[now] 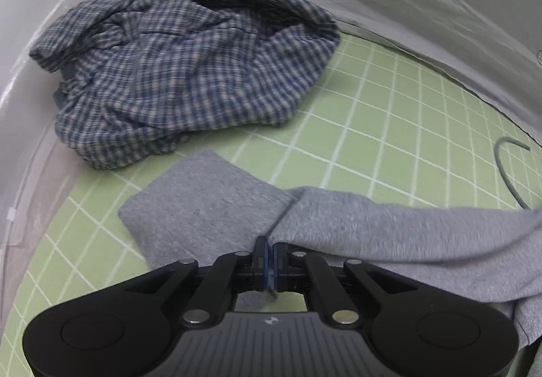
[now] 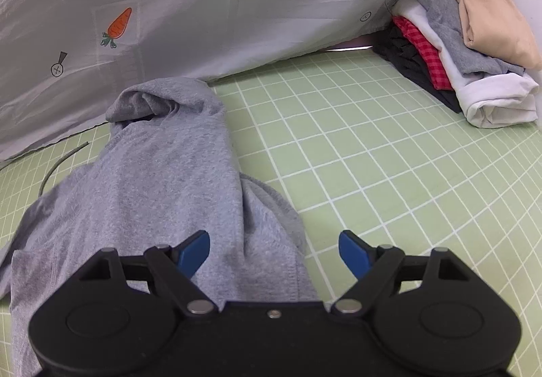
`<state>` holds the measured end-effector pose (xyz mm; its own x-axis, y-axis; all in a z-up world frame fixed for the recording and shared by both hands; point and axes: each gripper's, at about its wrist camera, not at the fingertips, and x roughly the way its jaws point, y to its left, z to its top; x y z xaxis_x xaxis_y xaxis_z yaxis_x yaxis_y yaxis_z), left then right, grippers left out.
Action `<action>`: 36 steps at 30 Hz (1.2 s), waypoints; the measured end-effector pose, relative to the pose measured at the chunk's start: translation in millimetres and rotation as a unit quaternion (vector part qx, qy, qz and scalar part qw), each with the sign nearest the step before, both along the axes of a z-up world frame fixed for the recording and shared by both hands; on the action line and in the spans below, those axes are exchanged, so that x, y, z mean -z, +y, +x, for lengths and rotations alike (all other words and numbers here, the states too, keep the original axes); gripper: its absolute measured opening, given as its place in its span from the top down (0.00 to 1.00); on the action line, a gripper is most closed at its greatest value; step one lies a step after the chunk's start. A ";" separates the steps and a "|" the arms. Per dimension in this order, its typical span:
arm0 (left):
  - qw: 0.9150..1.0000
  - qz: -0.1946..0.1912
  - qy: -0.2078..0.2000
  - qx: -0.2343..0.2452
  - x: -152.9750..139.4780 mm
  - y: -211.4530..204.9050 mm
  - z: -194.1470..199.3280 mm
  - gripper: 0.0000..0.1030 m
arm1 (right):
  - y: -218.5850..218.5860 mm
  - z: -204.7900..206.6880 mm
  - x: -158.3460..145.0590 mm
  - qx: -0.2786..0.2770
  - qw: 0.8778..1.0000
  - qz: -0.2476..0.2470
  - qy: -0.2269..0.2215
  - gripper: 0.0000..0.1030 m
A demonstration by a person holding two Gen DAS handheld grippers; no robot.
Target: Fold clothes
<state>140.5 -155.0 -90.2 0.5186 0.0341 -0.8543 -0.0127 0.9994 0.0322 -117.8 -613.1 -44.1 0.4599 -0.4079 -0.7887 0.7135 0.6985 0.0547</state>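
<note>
A grey sweatshirt (image 1: pixel 372 224) lies across the green grid mat (image 1: pixel 389 112), one sleeve stretched toward the left. My left gripper (image 1: pixel 270 256) is shut, pinching a fold of the grey sweatshirt between its blue pads. A crumpled blue plaid shirt (image 1: pixel 176 72) sits farther back on the left, apart from the gripper. In the right wrist view the grey sweatshirt (image 2: pixel 152 180) runs from the near edge toward the back, bunched at its far end. My right gripper (image 2: pixel 274 255) stands open just above its near part, one blue pad over the cloth, the other over bare mat.
A stack of folded clothes (image 2: pixel 467 48), beige, grey, white, red and black, sits at the back right corner of the mat (image 2: pixel 389 156). A white cloth backdrop (image 2: pixel 203 4) with a carrot print hangs behind. A thin grey cord (image 1: pixel 504 170) lies near the mat's edge.
</note>
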 end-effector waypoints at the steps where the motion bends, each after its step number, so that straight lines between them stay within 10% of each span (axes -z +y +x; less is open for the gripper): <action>1: 1.000 0.005 -0.005 -0.011 -2.7 9.9 0.5 0.97 | 0.1 -2.8 -1.2 0.004 1.000 0.000 -0.002 0.19; 9: 0.996 -0.021 0.003 -0.083 -17.1 48.0 -15.8 0.83 | -4.4 -29.9 -7.6 0.038 0.999 0.000 -0.023 0.19; 14: 0.998 -0.029 0.010 -0.053 -27.0 6.8 -56.7 0.28 | -4.9 -50.2 -8.1 0.060 0.997 0.012 -0.042 0.19; 36: 0.992 -0.020 0.029 0.121 -34.1 -282.0 -154.5 0.07 | -113.3 -207.5 17.2 0.165 0.986 -0.013 -0.004 0.00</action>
<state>-13.9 -437.0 -56.1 0.4583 -0.1203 -0.8806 0.2277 0.9736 -0.0145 -325.3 -726.4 -61.3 0.3042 -0.5572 -0.7727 0.9020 0.4293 0.0455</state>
